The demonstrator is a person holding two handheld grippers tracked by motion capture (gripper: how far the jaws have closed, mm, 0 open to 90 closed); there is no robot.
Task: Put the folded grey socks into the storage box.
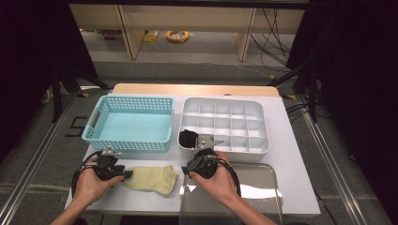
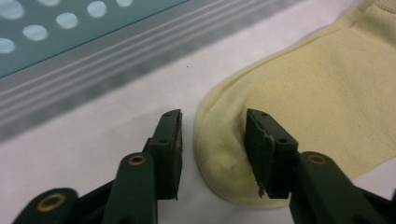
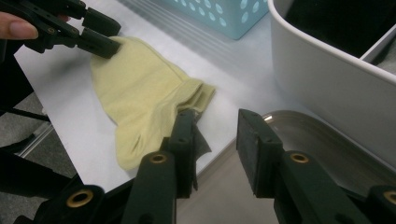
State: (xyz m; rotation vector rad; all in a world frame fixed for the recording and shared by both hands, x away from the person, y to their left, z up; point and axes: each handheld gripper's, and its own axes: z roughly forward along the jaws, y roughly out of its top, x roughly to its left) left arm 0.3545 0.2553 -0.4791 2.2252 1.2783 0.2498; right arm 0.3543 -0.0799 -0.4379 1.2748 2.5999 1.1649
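A pale yellow sock [image 1: 151,178] lies flat on the white table near the front edge. My left gripper [image 1: 126,175] is at the sock's left end. In the left gripper view the toe of the sock [image 2: 303,93] lies between the jaws of the left gripper [image 2: 214,119]; one jaw rests over the cloth, the other stands on bare table with a gap, so it is open. My right gripper [image 1: 188,171] hovers just right of the sock's cuff, over the tray's left edge. In its own view the right gripper [image 3: 217,114] is open with nothing in it, and the sock [image 3: 140,93] stretches away to the left gripper [image 3: 105,46].
A light blue perforated basket [image 1: 129,140] stands behind the sock. A white divided organizer [image 1: 263,143] sits to its right, with a black item [image 1: 187,138] in its front-left compartment. A shiny metal tray [image 1: 263,187] lies at the front right under my right hand.
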